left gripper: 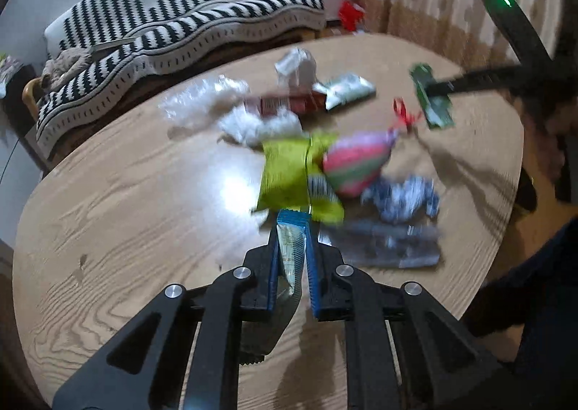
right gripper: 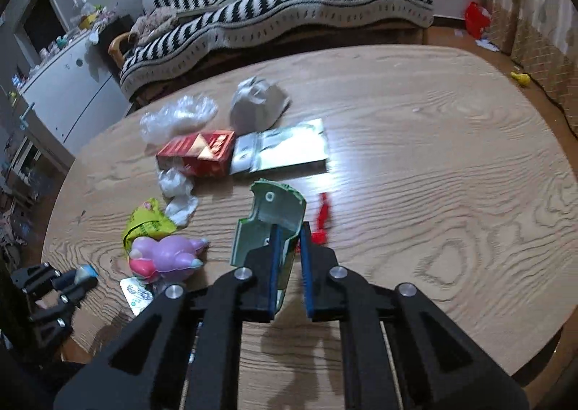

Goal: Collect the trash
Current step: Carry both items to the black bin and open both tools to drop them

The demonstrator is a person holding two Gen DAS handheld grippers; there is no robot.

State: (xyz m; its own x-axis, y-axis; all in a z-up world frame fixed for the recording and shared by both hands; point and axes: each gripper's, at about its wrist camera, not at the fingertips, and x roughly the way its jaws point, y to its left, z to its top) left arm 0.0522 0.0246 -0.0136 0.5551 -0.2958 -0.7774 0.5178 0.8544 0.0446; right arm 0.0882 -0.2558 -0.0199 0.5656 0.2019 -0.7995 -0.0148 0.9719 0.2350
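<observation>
Left gripper (left gripper: 293,229) is clenching a blue-edged silvery foil wrapper (left gripper: 292,247) between its jaws; right gripper (right gripper: 289,233) is gripping a green torn cardboard packet (right gripper: 269,218), both lifted clear of the oval wooden table (right gripper: 451,164).

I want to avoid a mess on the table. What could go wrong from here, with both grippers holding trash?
1. The left gripper pinches the blue-edged foil wrapper by a thin part; it may slip out.
2. The torn green cardboard pack in the right gripper hangs lopsided and might twist free.
</observation>
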